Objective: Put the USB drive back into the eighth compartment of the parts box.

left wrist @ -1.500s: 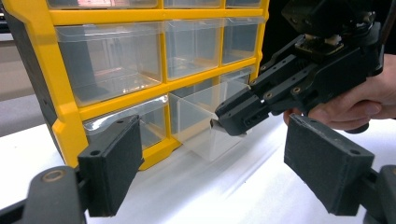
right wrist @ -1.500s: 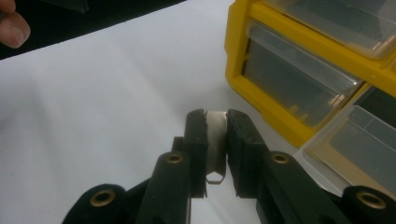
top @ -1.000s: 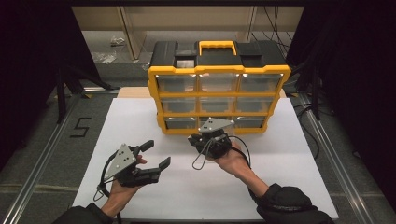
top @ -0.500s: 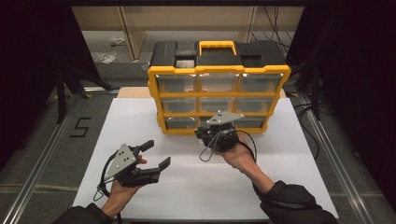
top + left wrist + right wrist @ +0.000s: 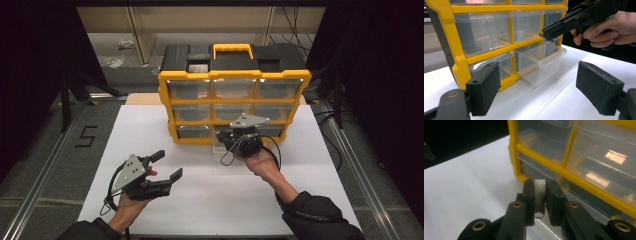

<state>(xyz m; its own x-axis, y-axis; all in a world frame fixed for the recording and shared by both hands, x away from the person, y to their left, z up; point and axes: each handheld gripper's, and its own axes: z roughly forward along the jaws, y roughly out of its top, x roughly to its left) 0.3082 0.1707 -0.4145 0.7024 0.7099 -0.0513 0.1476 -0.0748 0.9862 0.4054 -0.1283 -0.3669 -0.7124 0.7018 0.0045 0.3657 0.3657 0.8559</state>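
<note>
Yellow and black drawer box [image 5: 234, 90] standing at the far side of the white table [image 5: 200, 195], with rows of clear drawers in the front.

Bottom middle drawer [image 5: 539, 62] pulled partway out of the box, sticking out over the table, front edge well past the yellow frame. Clear, with nothing seen inside. Other drawers pushed in flat.

Right gripper [image 5: 235, 141] up close to the box, right at the front of the pulled-out drawer. Fingers [image 5: 529, 195] nearly closed, with the thin clear front lip of the drawer pinched between them. Both pads touching that lip in the right gripper view. Right hand [image 5: 260, 159] wrapped round the gripper body, dark sleeve reaching in from the bottom right corner.

Left gripper [image 5: 162, 167] low over the table, near the front left, well apart from the box. Fingers [image 5: 484, 87] spread wide, nothing between them, just bare white table under them. Pointing toward the box, with the pulled-out drawer seen between the two pads in the left gripper view. Left hand [image 5: 131, 197] holding the gripper from below, grey plate on top tilted to the left.

Dark floor on both sides of the table, with a "5" mark [image 5: 86, 136] on the left.
</note>
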